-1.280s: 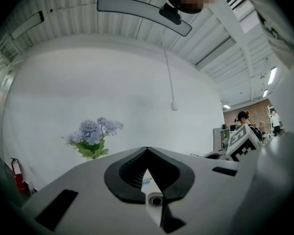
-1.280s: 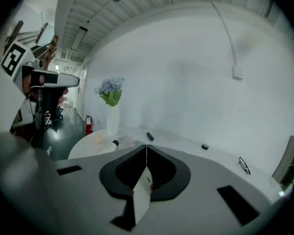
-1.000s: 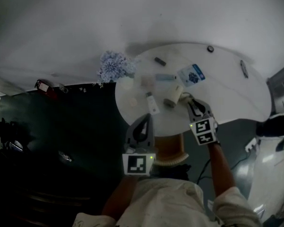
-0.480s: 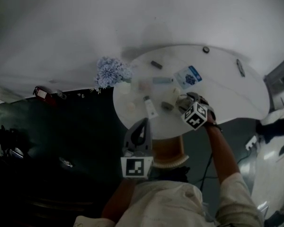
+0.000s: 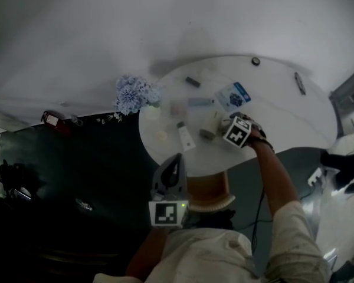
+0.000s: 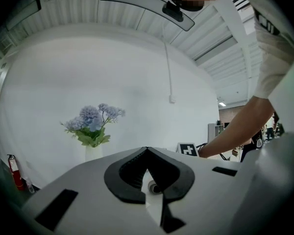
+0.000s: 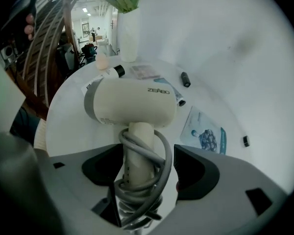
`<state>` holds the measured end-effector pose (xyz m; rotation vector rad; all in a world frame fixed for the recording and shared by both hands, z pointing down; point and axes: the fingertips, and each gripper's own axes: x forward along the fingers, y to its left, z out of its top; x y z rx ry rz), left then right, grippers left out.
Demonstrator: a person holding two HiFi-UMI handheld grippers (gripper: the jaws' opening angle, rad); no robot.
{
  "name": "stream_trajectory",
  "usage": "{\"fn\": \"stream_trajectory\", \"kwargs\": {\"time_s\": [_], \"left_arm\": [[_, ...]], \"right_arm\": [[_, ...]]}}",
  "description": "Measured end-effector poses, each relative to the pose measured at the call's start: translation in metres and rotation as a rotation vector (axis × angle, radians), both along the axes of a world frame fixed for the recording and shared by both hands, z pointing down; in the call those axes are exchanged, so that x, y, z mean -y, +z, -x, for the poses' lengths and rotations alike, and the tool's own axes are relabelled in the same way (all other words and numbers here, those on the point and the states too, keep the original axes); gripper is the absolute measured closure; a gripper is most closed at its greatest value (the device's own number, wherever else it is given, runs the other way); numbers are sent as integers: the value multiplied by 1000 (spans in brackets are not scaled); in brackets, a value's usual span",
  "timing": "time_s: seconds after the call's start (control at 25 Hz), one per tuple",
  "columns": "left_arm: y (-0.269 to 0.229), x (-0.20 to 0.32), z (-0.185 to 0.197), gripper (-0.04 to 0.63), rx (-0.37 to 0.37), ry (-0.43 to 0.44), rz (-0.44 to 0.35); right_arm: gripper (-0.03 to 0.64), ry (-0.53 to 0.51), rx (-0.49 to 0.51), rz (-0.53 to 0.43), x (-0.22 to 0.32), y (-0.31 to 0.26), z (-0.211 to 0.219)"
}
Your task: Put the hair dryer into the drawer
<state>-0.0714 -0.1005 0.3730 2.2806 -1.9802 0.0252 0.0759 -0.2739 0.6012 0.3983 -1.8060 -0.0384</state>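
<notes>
While the left gripper (image 6: 147, 151) is held off the near edge of the round white table (image 5: 283, 111), close to the person's body, its jaws are closed tip to tip with nothing between them. Right gripper (image 7: 148, 156) is extended over the near-right part of the table, marker cube uppermost in the head view. Its jaws stand wide apart on either side of the handle of the cream hair dryer (image 7: 132, 106). The grey cord (image 7: 152, 180) is wound in loops round that handle, and the outer loop reaches across to the right-hand pad; a firm clamp on the handle cannot be confirmed. The dryer's barrel lies crosswise just beyond the jaws, its grey-banded end toward the near edge, and it appears to rest on the tabletop. Just beyond the dryer, toward the far right edge, lies a blue-and-white leaflet (image 7: 203, 133). A white tube with a dark cap (image 5: 186, 135) lies toward the near-left edge, well apart from the gripper. A small dark cylinder (image 7: 185, 79) lies toward the far edge. A white vase of blue flowers (image 5: 133, 93) stands upright at the left edge
</notes>
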Motion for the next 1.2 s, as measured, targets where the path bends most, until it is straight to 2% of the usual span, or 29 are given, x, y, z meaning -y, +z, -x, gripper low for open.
{"fn": "stream_trajectory", "kwargs": {"time_s": [0.12, 0.48, 0.6, 0.68, 0.76, 1.0, 1.2], "left_arm": [[4, 1, -1, 592, 0, 3, 16], [10, 3, -5, 594, 0, 11, 43], [11, 4, -7, 592, -5, 11, 46], [12, 5, -7, 592, -2, 15, 47], [12, 5, -8, 592, -3, 18, 45], [11, 6, -12, 594, -10, 28, 40], [10, 5, -10, 594, -7, 29, 38]], "right_arm": [[301, 19, -19, 35, 5, 3, -6], [304, -68, -83, 66, 4, 3, -1], [359, -77, -91, 105, 0, 5, -4], [388, -70, -69, 132, -2, 7, -3], [388, -68, -48, 148, -6, 8, 0], [396, -51, -48, 123, -5, 6, -1], [399, 34, -38, 114, -6, 6, -11]]}}
